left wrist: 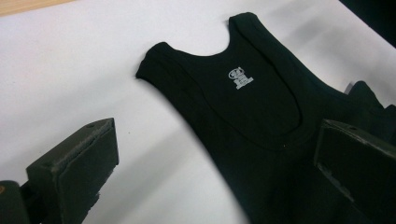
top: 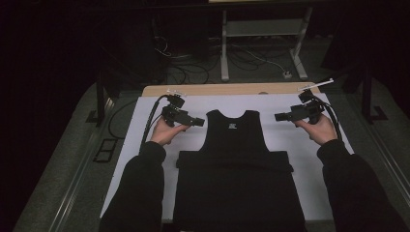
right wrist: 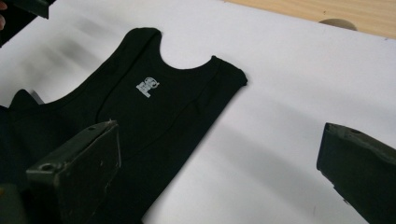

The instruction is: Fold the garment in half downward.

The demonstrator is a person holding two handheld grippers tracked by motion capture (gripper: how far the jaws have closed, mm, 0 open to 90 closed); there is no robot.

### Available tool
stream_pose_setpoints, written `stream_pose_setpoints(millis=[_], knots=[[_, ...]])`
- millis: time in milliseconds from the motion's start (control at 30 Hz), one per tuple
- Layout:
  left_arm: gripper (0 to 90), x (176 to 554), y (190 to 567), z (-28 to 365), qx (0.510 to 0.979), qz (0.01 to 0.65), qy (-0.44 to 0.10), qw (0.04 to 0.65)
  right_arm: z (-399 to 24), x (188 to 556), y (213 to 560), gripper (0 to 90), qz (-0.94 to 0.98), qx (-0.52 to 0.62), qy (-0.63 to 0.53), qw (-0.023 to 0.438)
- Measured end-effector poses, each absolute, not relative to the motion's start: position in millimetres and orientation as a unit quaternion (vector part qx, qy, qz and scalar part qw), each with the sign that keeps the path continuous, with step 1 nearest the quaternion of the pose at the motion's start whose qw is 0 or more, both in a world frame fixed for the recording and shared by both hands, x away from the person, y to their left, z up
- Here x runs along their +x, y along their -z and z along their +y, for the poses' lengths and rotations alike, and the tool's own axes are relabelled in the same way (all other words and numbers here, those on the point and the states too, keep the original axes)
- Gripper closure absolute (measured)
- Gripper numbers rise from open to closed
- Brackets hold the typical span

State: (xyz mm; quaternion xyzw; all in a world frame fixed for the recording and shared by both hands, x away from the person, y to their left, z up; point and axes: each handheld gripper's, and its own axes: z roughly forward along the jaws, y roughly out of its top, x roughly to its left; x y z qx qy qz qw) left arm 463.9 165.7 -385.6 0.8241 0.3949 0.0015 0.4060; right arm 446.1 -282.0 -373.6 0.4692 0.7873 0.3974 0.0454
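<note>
**Black vest between two open claws, straps pointing away**

Spread flat on the white-covered table [top: 145, 145]: a black sleeveless knit vest [top: 235, 159] with a small white neck print [left wrist: 239, 78], lower half already folded up into a straight cross-band at mid-body. Long axis running from the near table edge straight away toward the far wooden rim, neckline and both shoulder straps at the far end.

Left claw [top: 198, 122] hovering just outside the vest's left armhole, snout turned inward toward the left strap [left wrist: 156, 63]; jaws spread wide, nothing between them, clear of the cloth. Right claw [top: 279, 117] mirrored on the other side, aimed inward at the right strap [right wrist: 231, 77]; also wide open and empty, standing a little farther off from the fabric than its partner. Both held above the table, neither touching the vest.

Deciding relation, as judged: each strap lying inboard and slightly ahead of its own claw, so a short sideways reach inward, not forward, would put each pair of jaws over a strap. Left side nearer, by a small margin. Likely next: pinching both shoulders to fold the top down toward the cross-band.
</note>
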Motion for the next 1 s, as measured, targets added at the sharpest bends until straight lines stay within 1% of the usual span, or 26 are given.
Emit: stream_pose_setpoints(millis=[433, 1000], knots=[[0.0, 465.6, 392.9, 159.4, 0.825, 0.394, 0.003, 0.405, -264.6, 449.4, 387.3, 0.0, 0.801, 0.462, -0.378, 0.04], [0.0, 468.2, 412.5, 141.0, 0.832, 0.385, 0.021, 0.398, -246.9, 455.3, 404.2, 0.0, 0.805, 0.462, -0.37, 0.025]])
